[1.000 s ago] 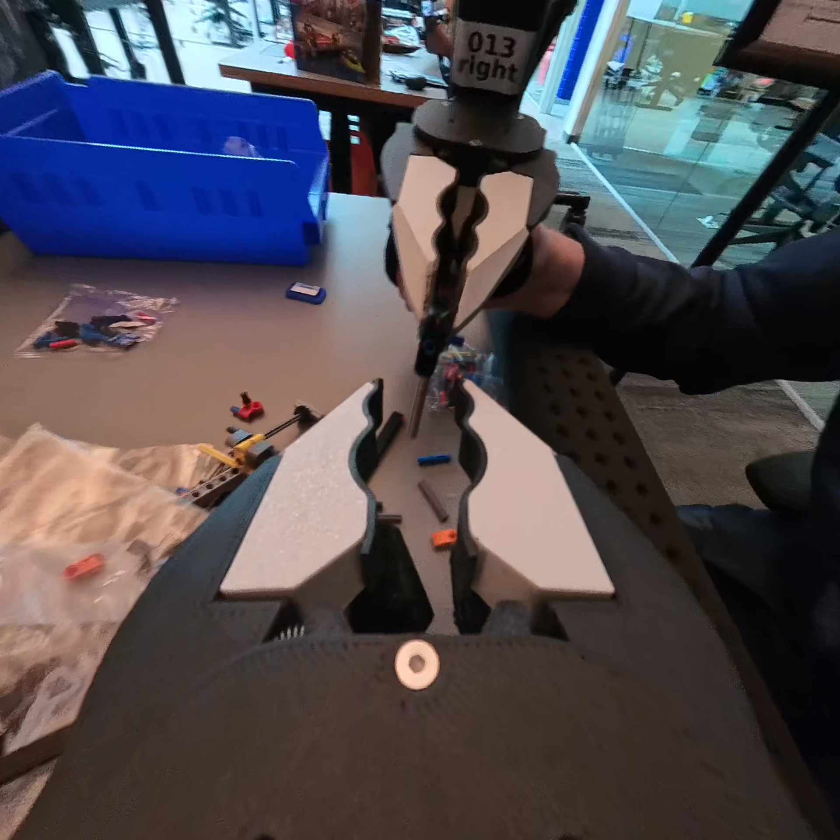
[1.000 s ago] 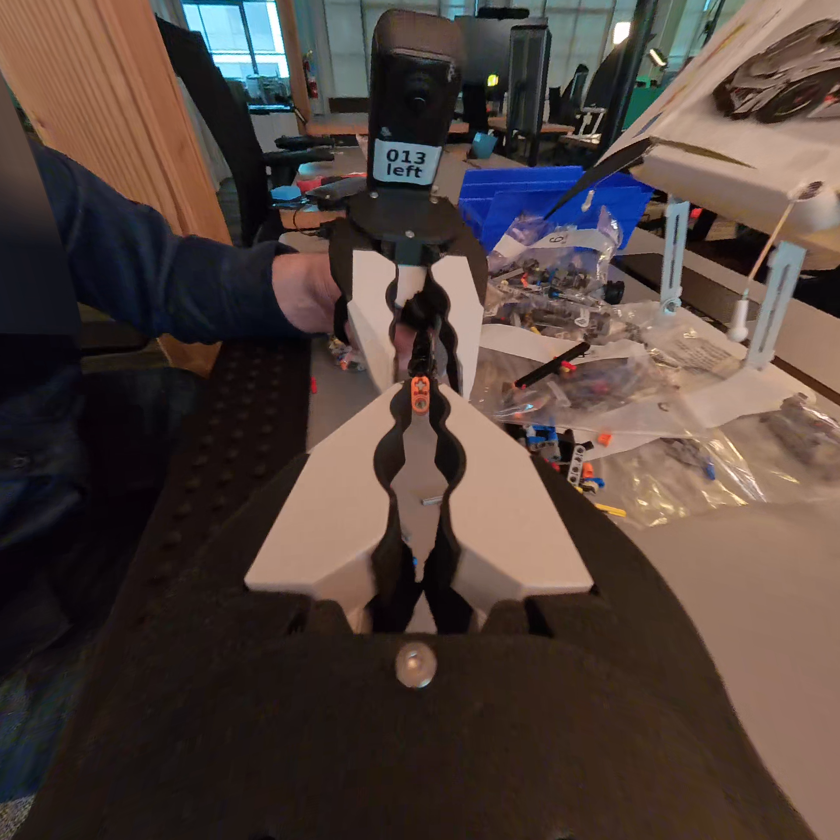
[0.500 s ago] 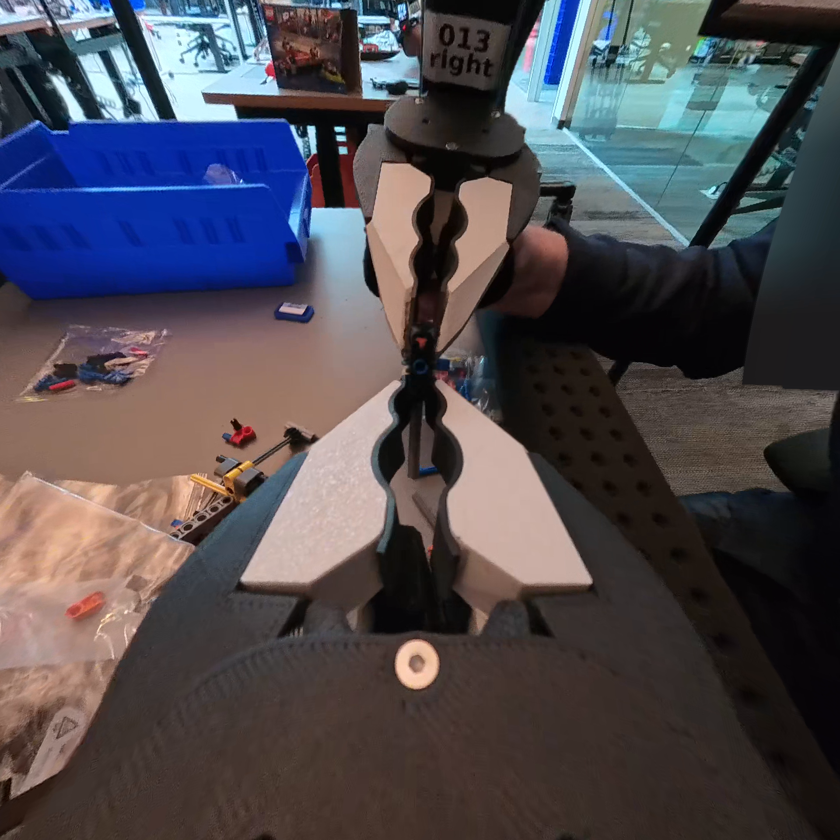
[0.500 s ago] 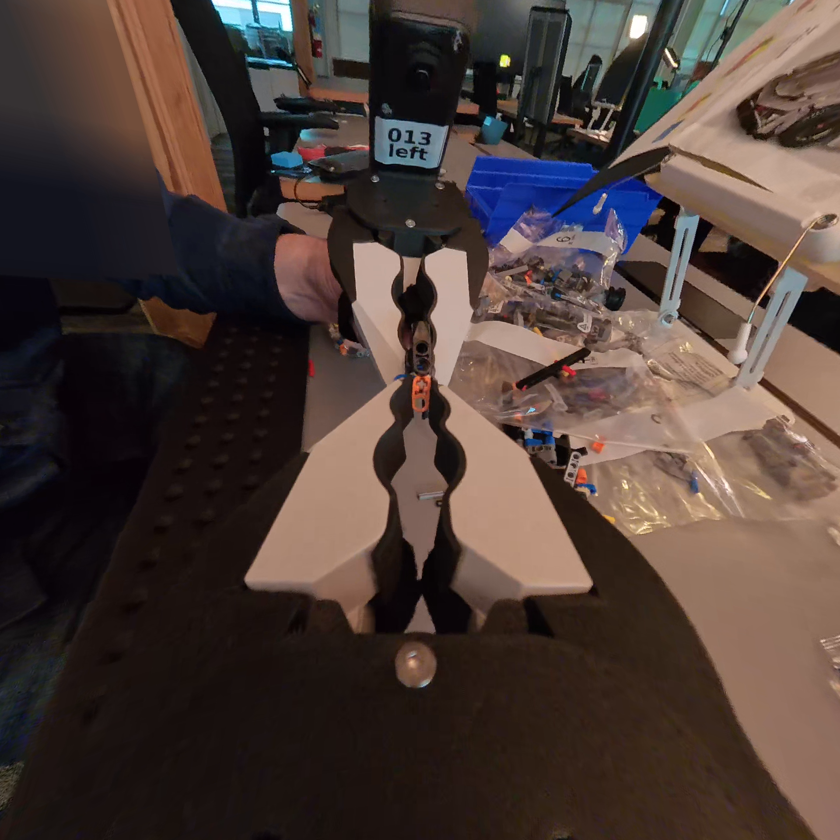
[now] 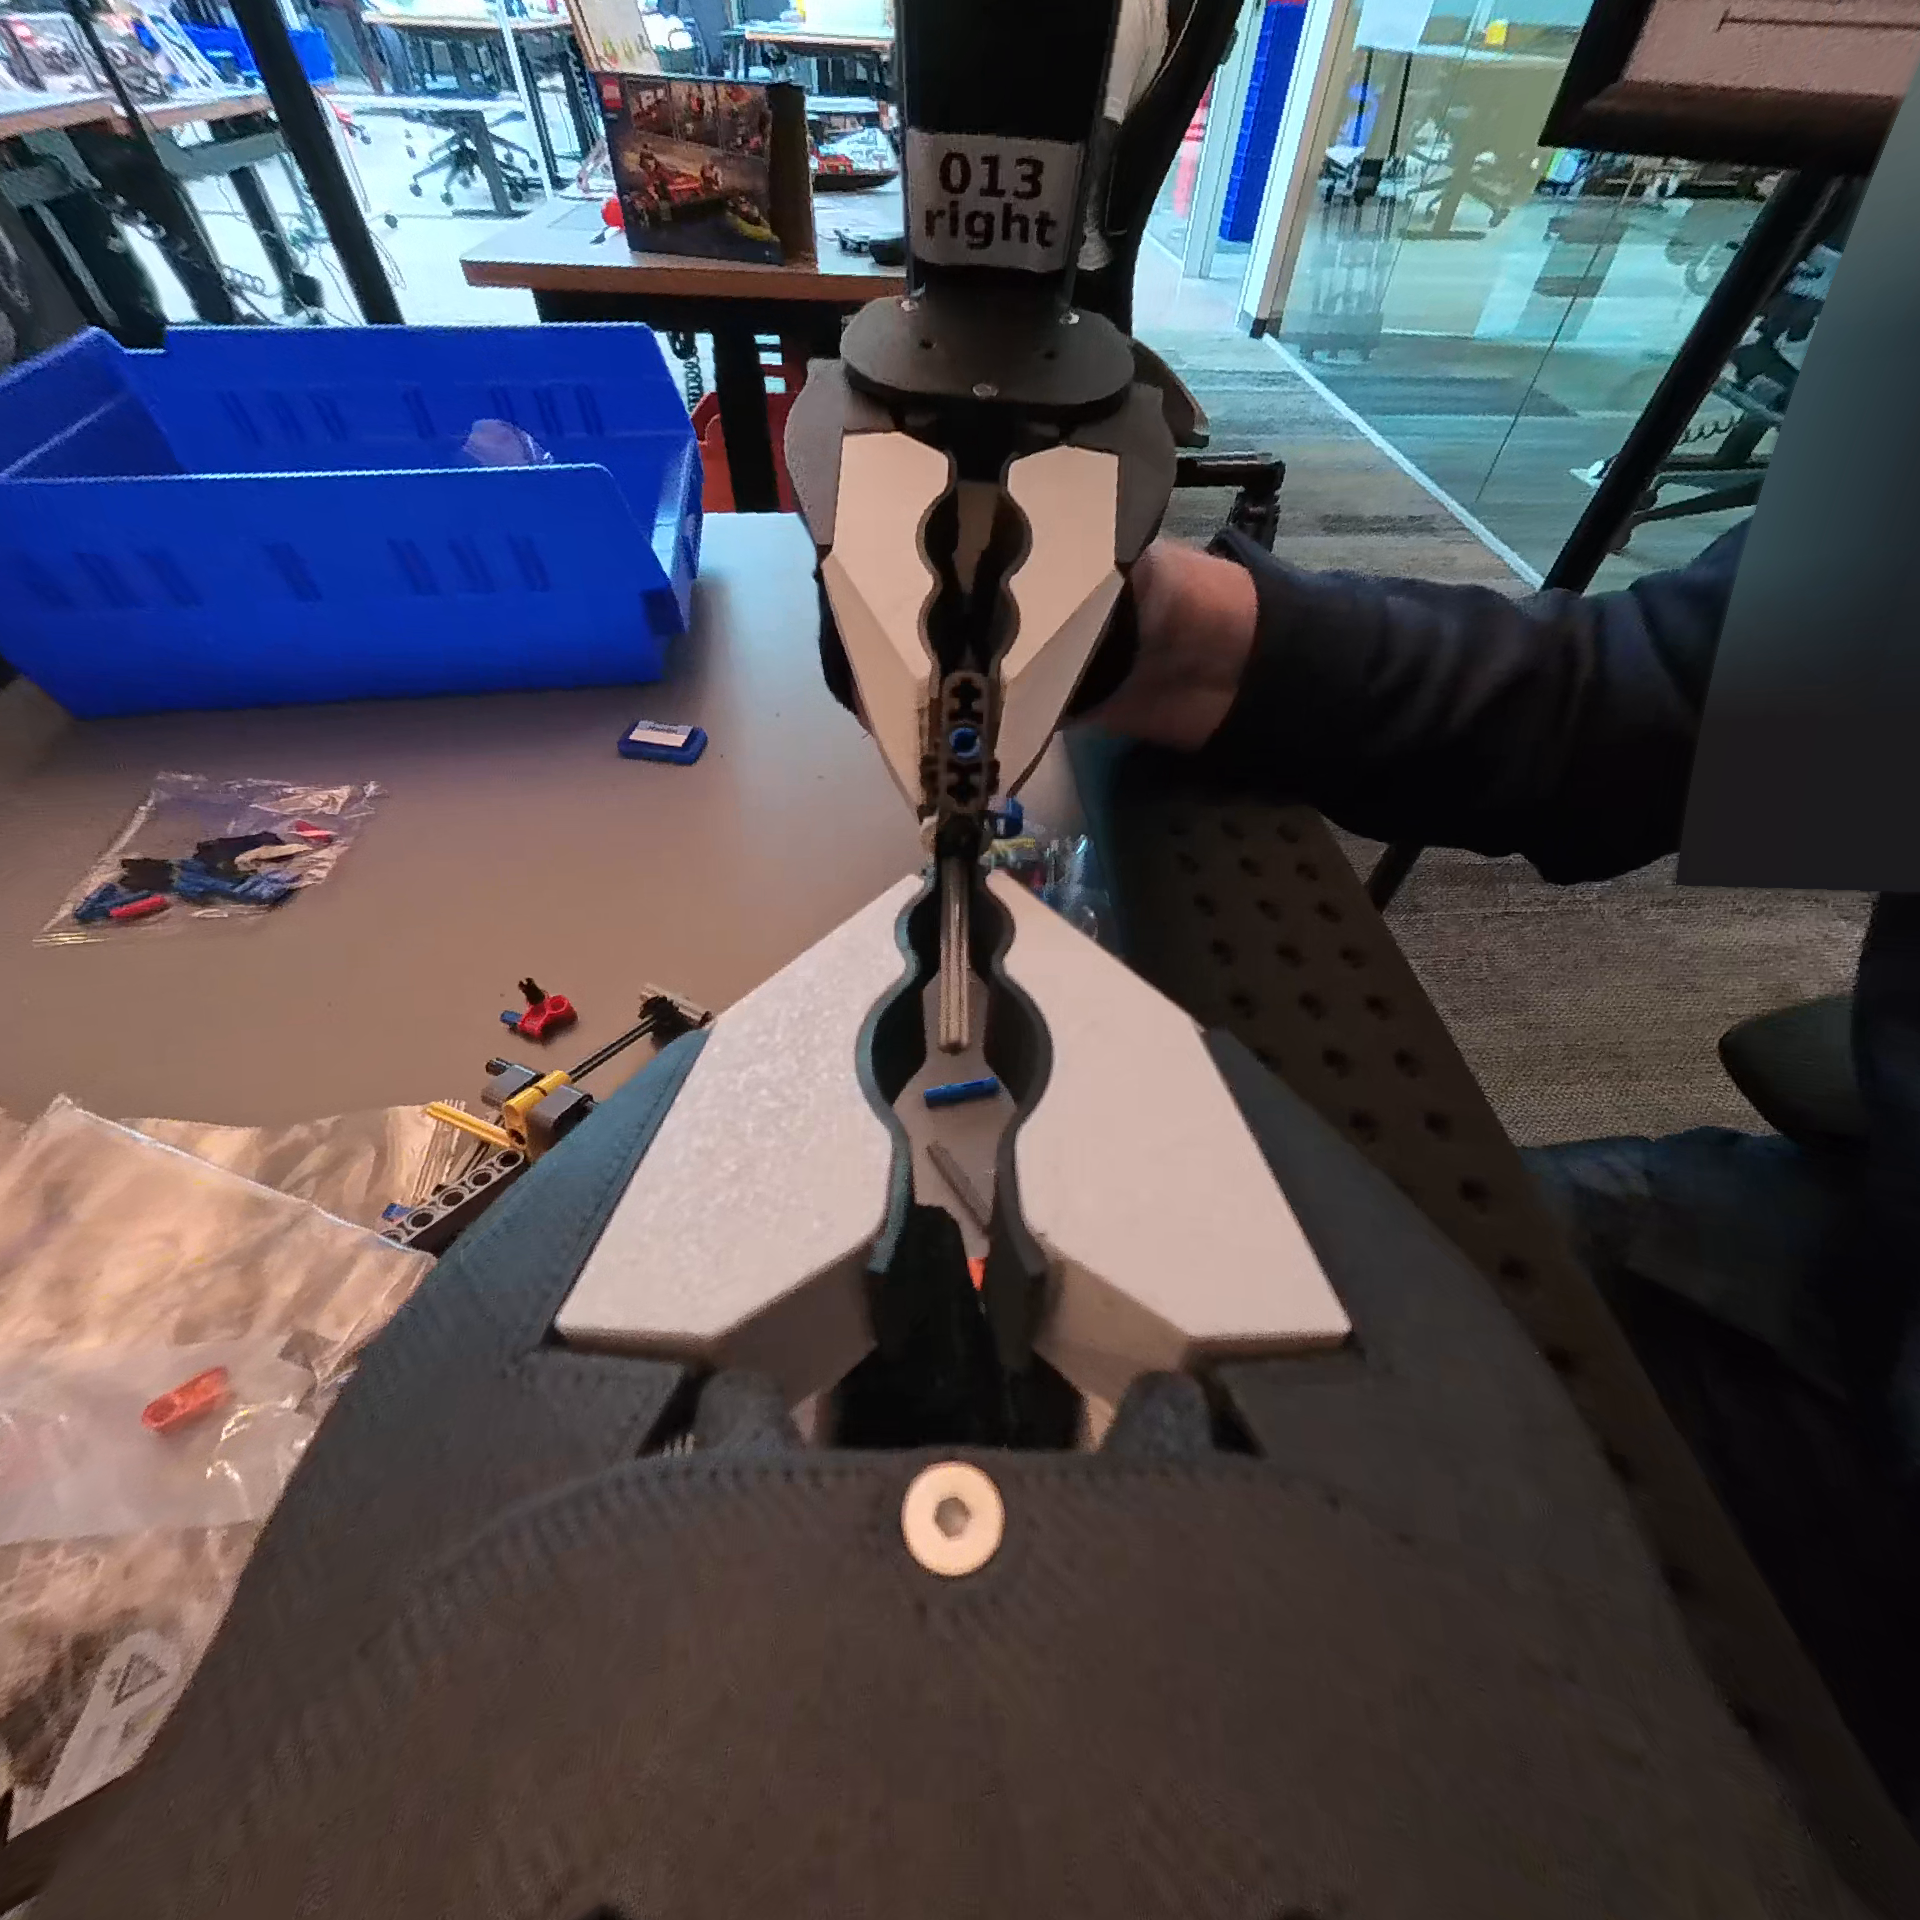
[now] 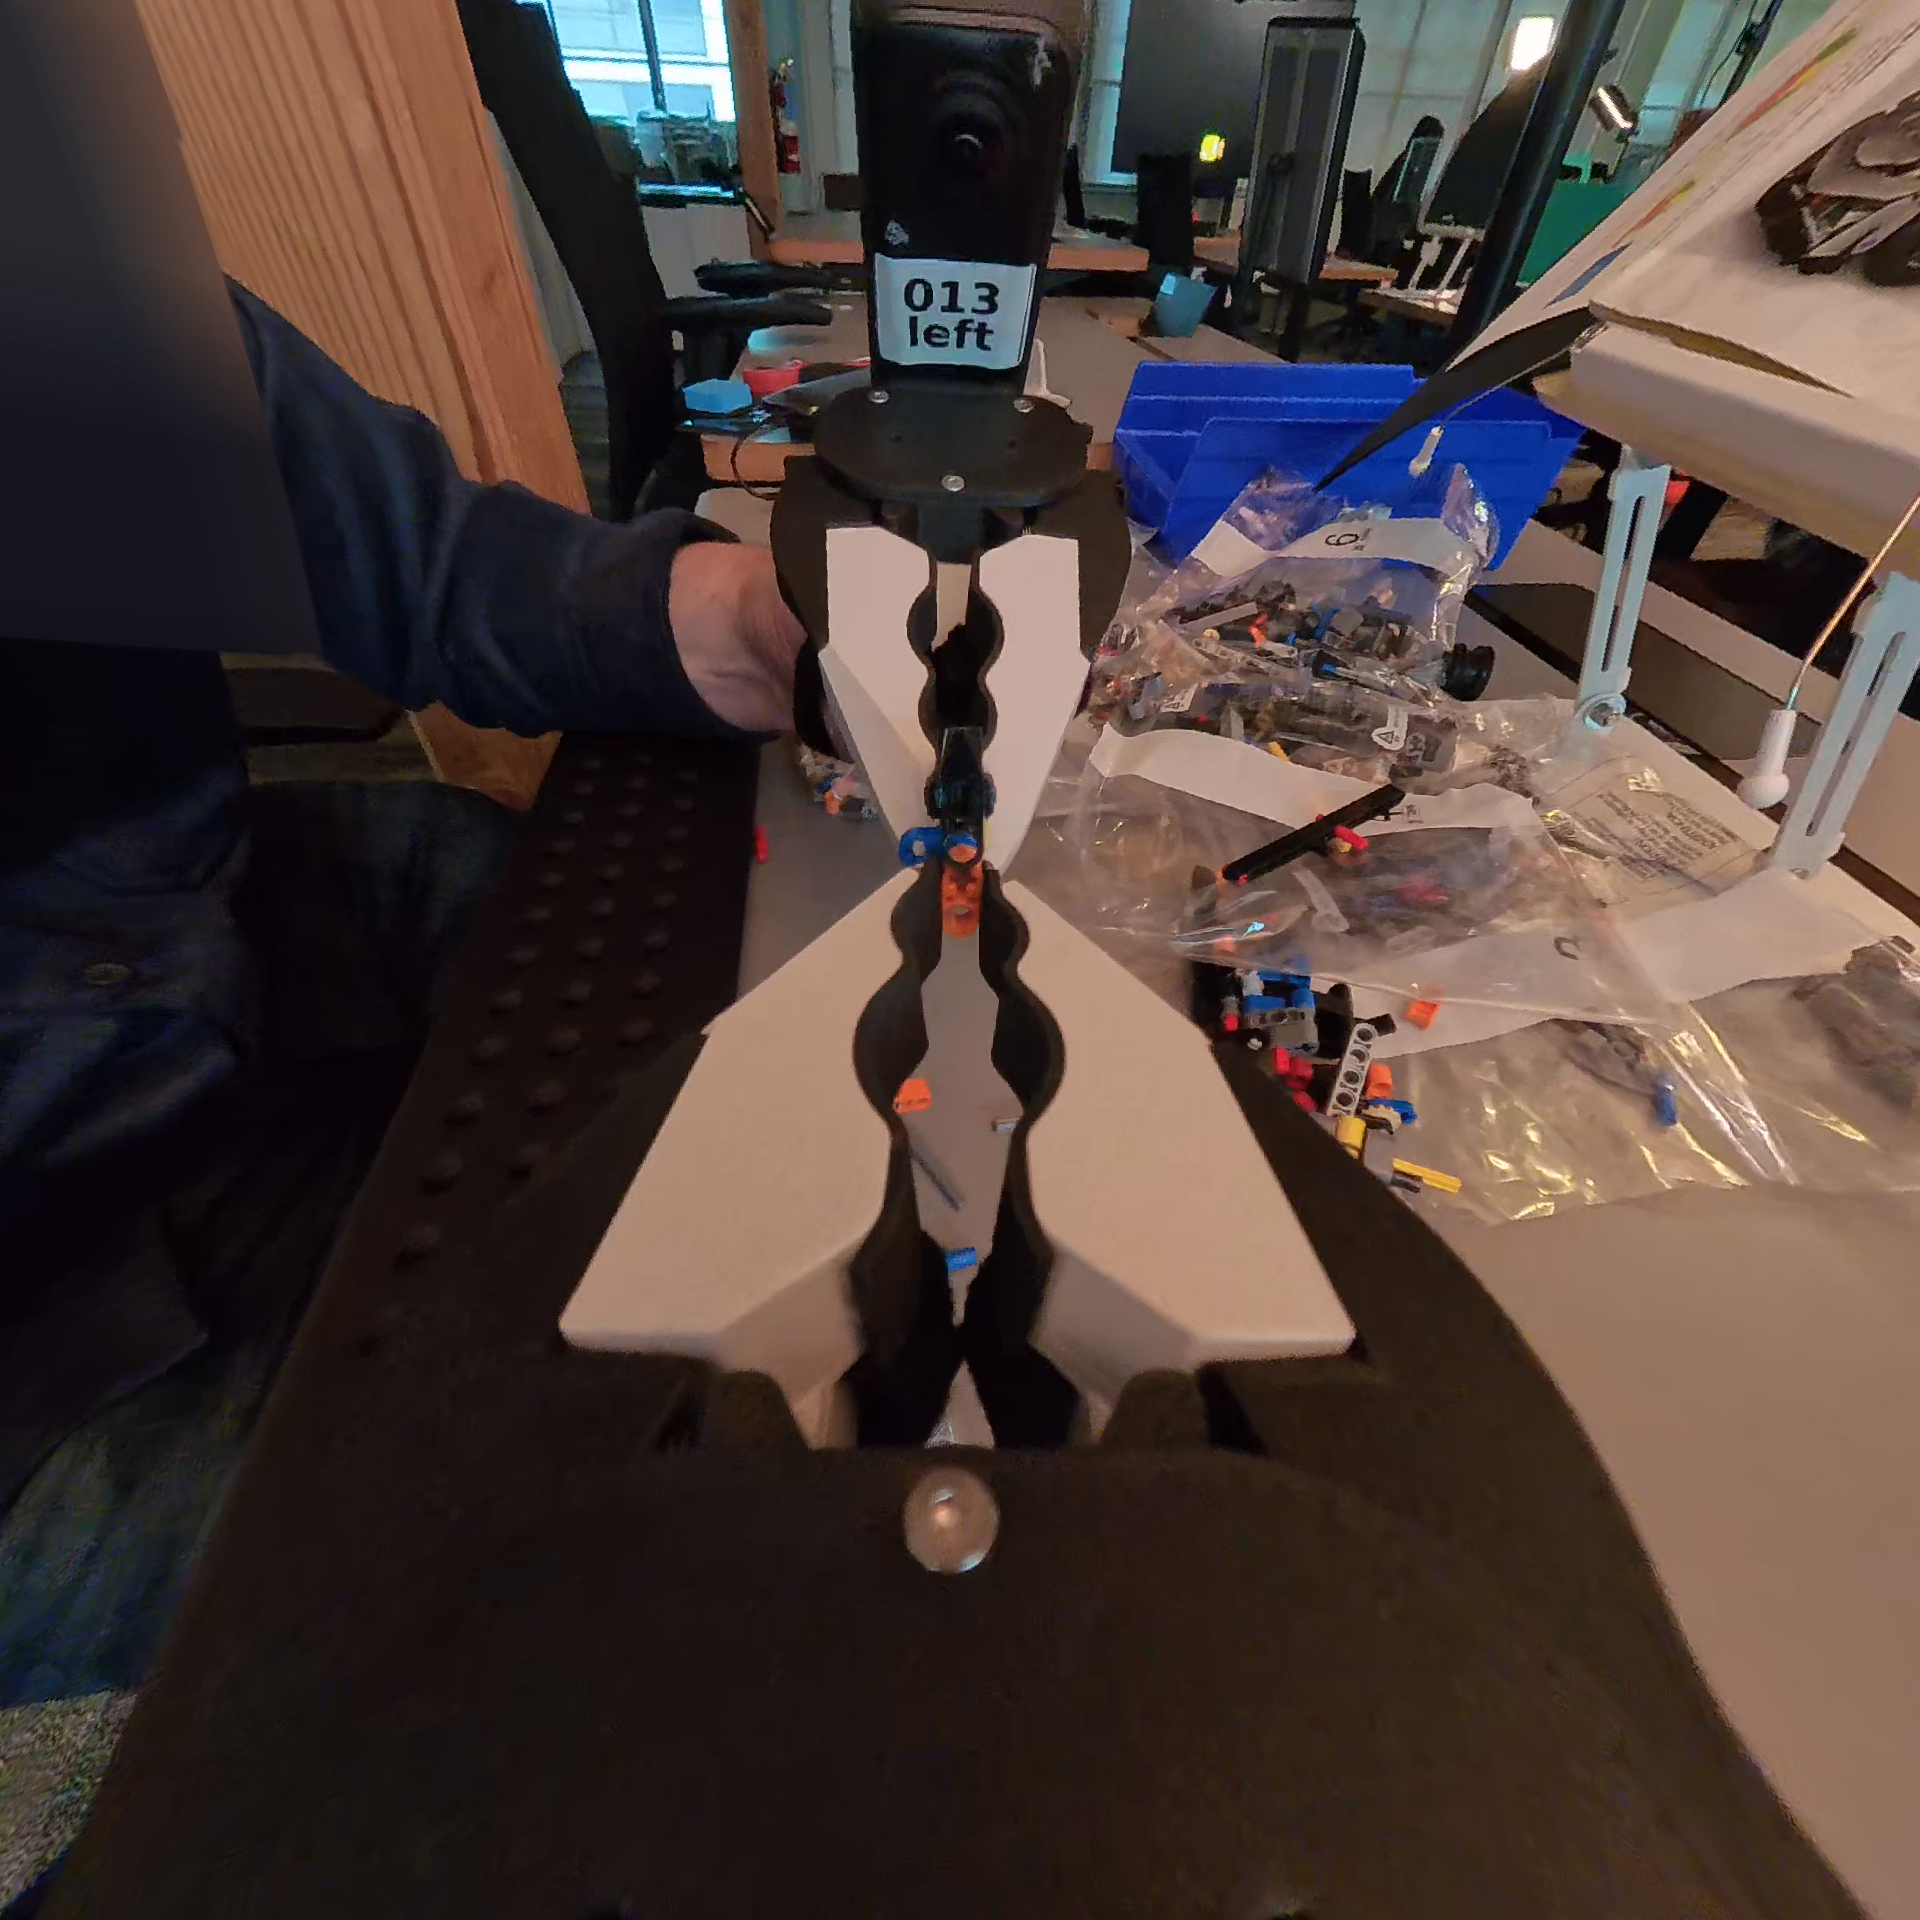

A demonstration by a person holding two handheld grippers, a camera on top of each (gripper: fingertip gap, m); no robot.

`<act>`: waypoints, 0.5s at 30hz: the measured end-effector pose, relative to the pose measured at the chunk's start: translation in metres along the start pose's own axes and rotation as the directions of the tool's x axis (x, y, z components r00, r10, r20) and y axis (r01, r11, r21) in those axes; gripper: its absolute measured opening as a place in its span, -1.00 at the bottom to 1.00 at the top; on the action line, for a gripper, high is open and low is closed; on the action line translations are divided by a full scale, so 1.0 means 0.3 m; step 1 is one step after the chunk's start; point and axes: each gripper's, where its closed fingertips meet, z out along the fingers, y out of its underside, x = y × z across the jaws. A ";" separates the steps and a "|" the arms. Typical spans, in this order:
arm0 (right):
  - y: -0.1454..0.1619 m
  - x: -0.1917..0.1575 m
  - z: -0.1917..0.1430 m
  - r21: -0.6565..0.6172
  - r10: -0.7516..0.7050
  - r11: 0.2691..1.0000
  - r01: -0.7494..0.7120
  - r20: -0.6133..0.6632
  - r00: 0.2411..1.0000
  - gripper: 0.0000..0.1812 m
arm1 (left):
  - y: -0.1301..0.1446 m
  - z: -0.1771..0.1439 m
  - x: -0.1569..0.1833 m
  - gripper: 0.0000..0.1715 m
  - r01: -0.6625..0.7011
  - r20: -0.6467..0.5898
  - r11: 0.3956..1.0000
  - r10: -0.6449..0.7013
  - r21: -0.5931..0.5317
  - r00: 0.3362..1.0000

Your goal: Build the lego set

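Note:
A small lego assembly hangs between the two grippers, above the grey table. It is a black beam with a blue pin, an orange connector and a grey axle. My left gripper is shut on the grey axle. My right gripper is shut on the orange connector end. The two grippers point at each other, tip to tip. The right gripper shows in the left wrist view, and the left gripper in the right wrist view.
A blue bin stands at the back. Plastic bags of parts and a smaller bag lie on the table. Loose pieces and a blue pin lie below. A booklet on a white stand is at the right. A black perforated seat borders the table. My two grippers' fingertips are within a few centimetres of each other.
My left gripper was open a second ago and has closed on the grey axle held out by the right gripper. Both grippers have come tip to tip.

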 end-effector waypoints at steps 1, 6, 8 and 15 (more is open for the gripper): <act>0.000 0.005 0.002 0.005 0.004 1.000 -0.004 -0.007 1.000 -0.94 | 0.000 0.000 -0.005 -0.93 0.008 0.005 1.000 -0.008 0.008 1.000; 0.005 0.011 0.010 -0.004 -0.008 1.000 0.008 -0.015 1.000 -0.95 | -0.002 0.009 -0.011 -0.50 0.010 0.022 1.000 -0.010 0.007 1.000; 0.011 0.004 0.020 -0.021 -0.028 0.999 0.028 -0.014 1.000 -0.94 | 0.000 0.020 -0.007 -0.58 0.012 0.011 1.000 -0.012 0.010 1.000; 0.021 -0.006 0.026 -0.060 -0.077 0.995 0.075 -0.027 0.997 -0.94 | 0.024 0.028 0.014 -0.80 -0.005 -0.024 1.000 0.005 -0.023 1.000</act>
